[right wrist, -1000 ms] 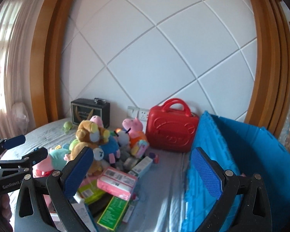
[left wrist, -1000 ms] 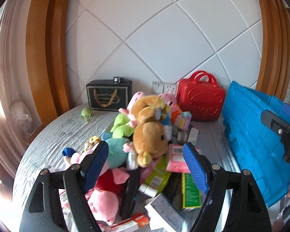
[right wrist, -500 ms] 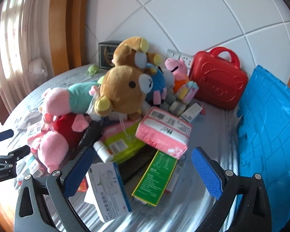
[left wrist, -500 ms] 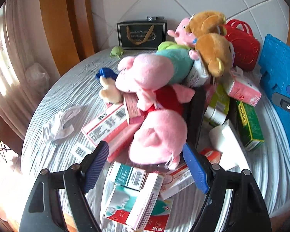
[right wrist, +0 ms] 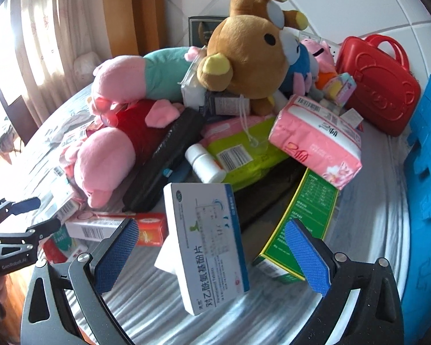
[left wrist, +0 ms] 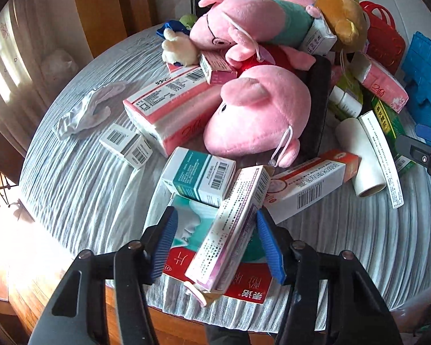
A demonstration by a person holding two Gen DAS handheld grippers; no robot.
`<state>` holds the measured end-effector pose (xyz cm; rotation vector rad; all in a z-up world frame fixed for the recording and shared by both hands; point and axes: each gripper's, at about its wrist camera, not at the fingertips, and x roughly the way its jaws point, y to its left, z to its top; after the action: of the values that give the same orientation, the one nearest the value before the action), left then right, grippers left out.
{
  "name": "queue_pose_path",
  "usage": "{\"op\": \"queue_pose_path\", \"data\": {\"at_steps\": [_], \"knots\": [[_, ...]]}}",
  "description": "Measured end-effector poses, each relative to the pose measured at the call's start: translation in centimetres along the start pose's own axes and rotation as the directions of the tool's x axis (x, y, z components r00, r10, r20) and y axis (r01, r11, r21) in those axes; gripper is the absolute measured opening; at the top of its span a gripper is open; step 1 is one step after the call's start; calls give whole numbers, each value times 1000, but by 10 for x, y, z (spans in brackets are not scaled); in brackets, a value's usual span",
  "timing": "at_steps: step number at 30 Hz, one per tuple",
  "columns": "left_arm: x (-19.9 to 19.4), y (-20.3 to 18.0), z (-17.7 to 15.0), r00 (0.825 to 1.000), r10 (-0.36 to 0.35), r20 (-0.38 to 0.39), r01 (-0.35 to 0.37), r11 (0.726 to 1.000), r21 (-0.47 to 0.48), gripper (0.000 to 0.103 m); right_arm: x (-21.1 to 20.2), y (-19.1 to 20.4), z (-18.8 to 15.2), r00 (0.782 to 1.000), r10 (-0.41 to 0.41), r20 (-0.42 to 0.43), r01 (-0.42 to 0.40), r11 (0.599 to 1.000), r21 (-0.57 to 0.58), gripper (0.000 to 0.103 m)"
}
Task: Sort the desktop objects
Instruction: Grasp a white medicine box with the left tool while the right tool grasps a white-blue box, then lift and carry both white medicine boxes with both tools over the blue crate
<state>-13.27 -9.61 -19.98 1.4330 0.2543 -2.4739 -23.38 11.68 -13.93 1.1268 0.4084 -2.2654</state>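
A pile of plush toys and cartons covers the round table. My left gripper hangs low over the near edge, its jaws closing around a slim pink-and-white carton. The right pad is at the carton's edge; the left pad still stands off it. That carton leans on a red-and-teal box and a teal-and-white box. My right gripper is open wide. A white-and-blue medicine box stands tilted between its fingers, touching neither. A green box lies by its right finger.
A pink pig plush, a brown bear, pink tissue packs and a black case fill the middle. Behind on the right stand a red case and a blue crate. The grey cloth ends at the table's edge.
Both grippers have come down and tipped toward the pile's near side. The left jaws have narrowed around the slim carton. The right jaws stay wide.
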Motion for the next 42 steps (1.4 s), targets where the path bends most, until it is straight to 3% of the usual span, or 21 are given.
{"op": "queue_pose_path", "data": {"at_steps": [2, 9, 12, 16, 17, 22, 28, 33, 42], "knots": [[5, 3, -2, 1000, -6, -20, 6, 1000, -19, 39, 6, 0, -3, 1000, 7, -25, -7, 1000, 0, 103], [19, -10, 12, 1000, -7, -11, 7, 1000, 17, 33, 19, -3, -6, 997, 36, -64, -35, 999, 7, 101], [29, -13, 19, 1000, -8, -30, 8, 1000, 14, 33, 25, -4, -4, 996, 34, -82, -34, 999, -2, 89], [36, -11, 21, 999, -29, -43, 29, 1000, -10, 33, 36, -9, -5, 993, 26, -114, -25, 1000, 6, 84], [36, -12, 21, 999, -29, -42, 29, 1000, -9, 32, 38, -10, -5, 993, 19, -116, -18, 1000, 7, 80], [19, -15, 25, 999, -38, -13, 38, 999, 1, 27, 35, -12, -4, 994, 8, -113, -6, 1000, 22, 39], [-12, -18, 35, 997, -19, 76, 19, 1000, 1, 27, 25, -20, 2, 996, 9, -91, -6, 999, 37, 22], [-42, -22, 52, 983, -22, 180, 21, 1000, 11, 27, 8, -23, 9, 999, 12, -46, -10, 999, 40, 17], [-54, -48, 66, 973, -68, 219, 60, 997, 44, 27, -12, -25, 19, 1000, 3, 7, -3, 1000, 16, 17]]}}
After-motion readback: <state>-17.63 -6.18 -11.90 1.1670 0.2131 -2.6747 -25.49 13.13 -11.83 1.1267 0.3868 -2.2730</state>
